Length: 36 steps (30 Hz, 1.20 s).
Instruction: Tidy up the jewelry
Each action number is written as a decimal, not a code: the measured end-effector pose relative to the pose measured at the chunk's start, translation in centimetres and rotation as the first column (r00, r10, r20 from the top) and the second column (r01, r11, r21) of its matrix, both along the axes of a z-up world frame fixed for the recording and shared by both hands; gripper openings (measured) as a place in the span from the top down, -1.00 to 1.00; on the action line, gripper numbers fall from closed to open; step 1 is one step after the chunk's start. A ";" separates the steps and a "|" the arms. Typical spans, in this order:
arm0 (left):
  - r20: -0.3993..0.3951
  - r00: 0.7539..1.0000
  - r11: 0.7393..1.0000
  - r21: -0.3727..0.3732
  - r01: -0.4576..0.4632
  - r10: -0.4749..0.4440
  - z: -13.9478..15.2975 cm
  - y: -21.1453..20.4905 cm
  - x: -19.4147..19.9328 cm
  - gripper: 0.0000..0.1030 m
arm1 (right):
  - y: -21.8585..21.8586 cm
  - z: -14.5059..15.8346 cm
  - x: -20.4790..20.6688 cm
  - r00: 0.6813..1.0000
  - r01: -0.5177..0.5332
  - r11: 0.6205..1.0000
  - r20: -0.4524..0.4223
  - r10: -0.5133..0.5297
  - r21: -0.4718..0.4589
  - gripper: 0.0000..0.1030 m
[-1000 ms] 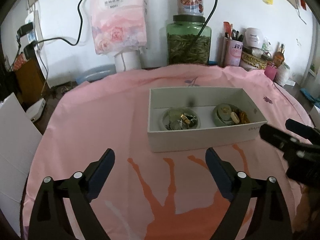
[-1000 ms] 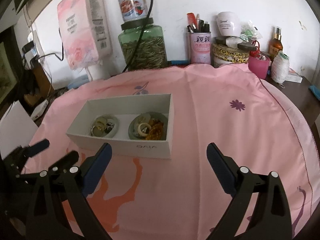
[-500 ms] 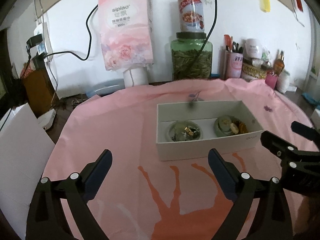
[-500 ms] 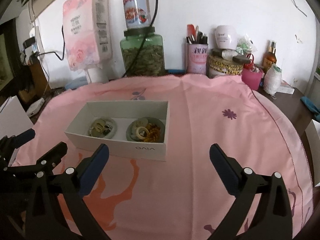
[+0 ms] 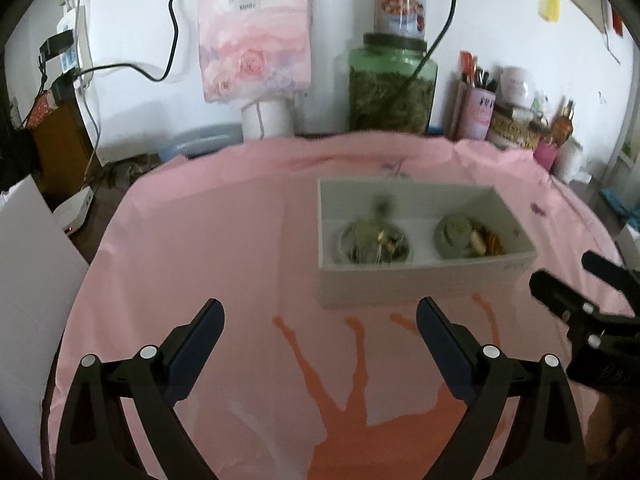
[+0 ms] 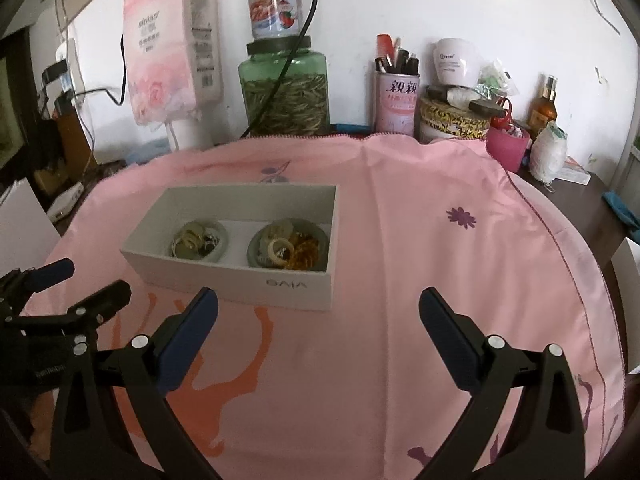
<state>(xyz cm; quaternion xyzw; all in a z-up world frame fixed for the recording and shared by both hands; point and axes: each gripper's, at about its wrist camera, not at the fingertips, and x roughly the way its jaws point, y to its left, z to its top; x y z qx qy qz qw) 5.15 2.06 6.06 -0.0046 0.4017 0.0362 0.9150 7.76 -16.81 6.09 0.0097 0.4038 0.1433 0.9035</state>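
A white open box [image 5: 424, 284] [image 6: 240, 278] sits on the pink cloth. Inside are two small green dishes: the left dish [image 5: 374, 242] [image 6: 199, 241] holds silvery and gold jewelry, the right dish [image 5: 466, 234] [image 6: 289, 248] holds a pale ring and amber pieces. My left gripper [image 5: 318, 320] is open and empty, above the cloth in front of the box; it also shows in the right wrist view [image 6: 84, 288]. My right gripper [image 6: 318, 310] is open and empty, in front of the box's right end; it also shows in the left wrist view [image 5: 576, 280].
At the back wall stand a pink tissue pack [image 6: 172, 52], a green jar [image 6: 286, 92] with a can on top, a pink pen cup [image 6: 396, 100], a patterned tin [image 6: 454, 118] and bottles. A white board [image 5: 28, 280] lies at the left.
Both grippers have drawn back and risen a little, so the box looks smaller and farther away. Both stay open. The box and dishes have not moved.
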 end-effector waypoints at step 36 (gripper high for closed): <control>-0.006 0.999 0.993 0.117 0.033 -0.033 0.2 -2.9 1.7 -0.85 | 0.1 0.4 1.9 0.998 0.001 0.997 -0.067 -0.006 -0.074 -0.86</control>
